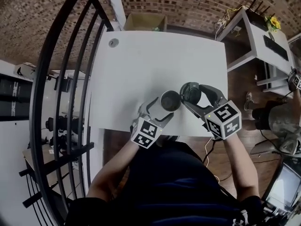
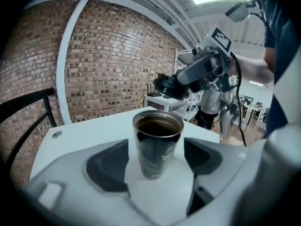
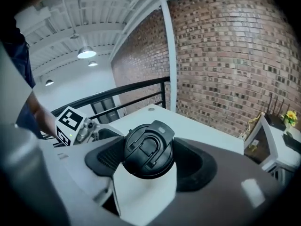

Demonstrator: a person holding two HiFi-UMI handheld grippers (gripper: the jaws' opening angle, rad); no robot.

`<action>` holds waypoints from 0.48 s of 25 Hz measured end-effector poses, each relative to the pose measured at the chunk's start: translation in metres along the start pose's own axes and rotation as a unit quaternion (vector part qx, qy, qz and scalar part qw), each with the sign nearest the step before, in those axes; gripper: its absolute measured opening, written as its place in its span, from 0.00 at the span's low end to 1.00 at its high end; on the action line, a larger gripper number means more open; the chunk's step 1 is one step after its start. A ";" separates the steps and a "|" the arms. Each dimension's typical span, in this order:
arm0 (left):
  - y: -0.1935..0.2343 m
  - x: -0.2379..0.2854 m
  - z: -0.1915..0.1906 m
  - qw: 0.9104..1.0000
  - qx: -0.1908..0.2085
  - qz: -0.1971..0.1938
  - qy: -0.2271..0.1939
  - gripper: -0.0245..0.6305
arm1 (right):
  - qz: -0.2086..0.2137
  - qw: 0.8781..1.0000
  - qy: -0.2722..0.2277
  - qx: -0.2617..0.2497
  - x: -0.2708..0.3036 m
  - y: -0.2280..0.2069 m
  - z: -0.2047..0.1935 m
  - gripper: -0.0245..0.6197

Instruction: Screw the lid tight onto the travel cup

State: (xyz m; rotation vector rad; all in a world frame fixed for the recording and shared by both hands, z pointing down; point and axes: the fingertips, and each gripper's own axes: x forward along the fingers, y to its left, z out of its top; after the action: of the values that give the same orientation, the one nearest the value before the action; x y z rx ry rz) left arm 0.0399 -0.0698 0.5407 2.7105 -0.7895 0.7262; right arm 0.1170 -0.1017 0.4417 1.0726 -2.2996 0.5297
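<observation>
Grips black round lid [image 3: 146, 147] in right gripper [image 3: 148, 160], beside dark metal travel cup [image 2: 156, 147] between parted jaws of left gripper [image 2: 156, 160], near front edge of white table [image 1: 155, 55].

The left hand-held gripper [image 1: 161, 110], at lower centre, kept its jaws apart around the cup [image 1: 170, 100]. To its right, the right hand-held gripper [image 1: 194, 94] clamped the lid [image 1: 190, 92].

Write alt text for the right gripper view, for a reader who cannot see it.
The right tongs grip a black travel-cup lid, top facing the camera, above a white table. Beyond are the left tongs, a black railing and a brick wall.
</observation>
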 end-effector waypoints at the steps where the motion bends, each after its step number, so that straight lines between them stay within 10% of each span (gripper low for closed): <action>1: 0.000 0.000 0.001 1.000 0.003 -0.002 0.000 0.60 | 0.010 1.000 0.005 -0.012 0.002 0.005 0.005 0.56; 12: 0.000 0.007 0.002 0.998 0.057 -0.029 0.010 0.60 | 0.107 0.979 0.112 -0.132 0.036 0.050 0.003 0.56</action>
State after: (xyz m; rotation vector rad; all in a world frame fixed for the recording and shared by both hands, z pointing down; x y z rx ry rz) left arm 0.0461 -0.0734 0.5431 2.8094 -0.6818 0.8078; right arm 0.0573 -0.0936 0.4560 0.6099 -2.2189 0.3893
